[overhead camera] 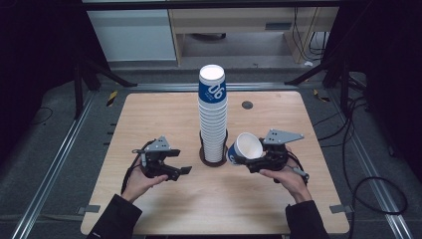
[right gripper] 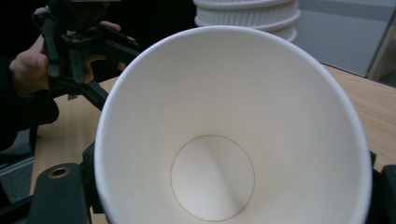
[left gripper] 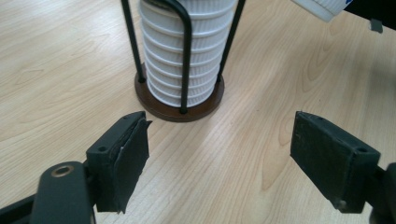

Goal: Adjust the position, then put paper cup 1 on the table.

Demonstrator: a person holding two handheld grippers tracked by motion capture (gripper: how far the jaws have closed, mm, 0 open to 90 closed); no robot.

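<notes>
A light wooden table point(overhead camera: 164, 209) with rounded corners stands on a dark grey floor point(overhead camera: 54, 134). Metal rails point(overhead camera: 52, 164) run along both sides. Black stand legs point(overhead camera: 92, 72) flank the rear corners. A pale wooden cabinet point(overhead camera: 239, 30) stands behind. Cables point(overhead camera: 370, 184) trail at right. Surroundings dim.

The high view looks forward and down from above the near edge of the desk point(overhead camera: 164, 209), taking in the cup stack point(overhead camera: 213, 114) at its centre. The left gripper view sits low and close, facing the stack's base point(left gripper: 180, 60). The right gripper view looks into a cup point(right gripper: 233, 135) from very near, the stack point(right gripper: 247, 14) just behind.
</notes>
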